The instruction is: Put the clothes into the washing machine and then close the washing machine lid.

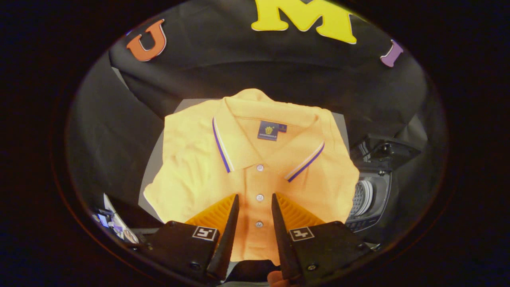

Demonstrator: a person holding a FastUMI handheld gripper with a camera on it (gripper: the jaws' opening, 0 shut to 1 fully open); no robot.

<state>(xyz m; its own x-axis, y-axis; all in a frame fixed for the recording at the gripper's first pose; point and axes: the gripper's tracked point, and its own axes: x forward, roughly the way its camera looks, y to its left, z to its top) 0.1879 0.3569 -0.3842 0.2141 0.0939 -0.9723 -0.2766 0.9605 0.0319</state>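
One claw: my claw [255,199], fingers apart with a gap between them, clamped on nothing, hovering over the shirt's button placket.
Between the fingers: two of the shirt's three buttons show in the gap; whether the tips touch the cloth I cannot tell.
One shirt: an orange polo shirt [191,167] lies flat and face up on the grey desk [151,167], collar toward the far edge, hem toward the near edge, covering most of the top.
One washing machine: the washing machine [368,199] stands just off the desk's right edge, lid [388,153] raised, drum open.
Step in hand: I judge this the approach to the first grasp; nothing is in the drum yet.
Next move: lower, pinch a fold of cloth near the placket, lift, carry right to the drum.
Risk: a flat shirt may slip or trail.
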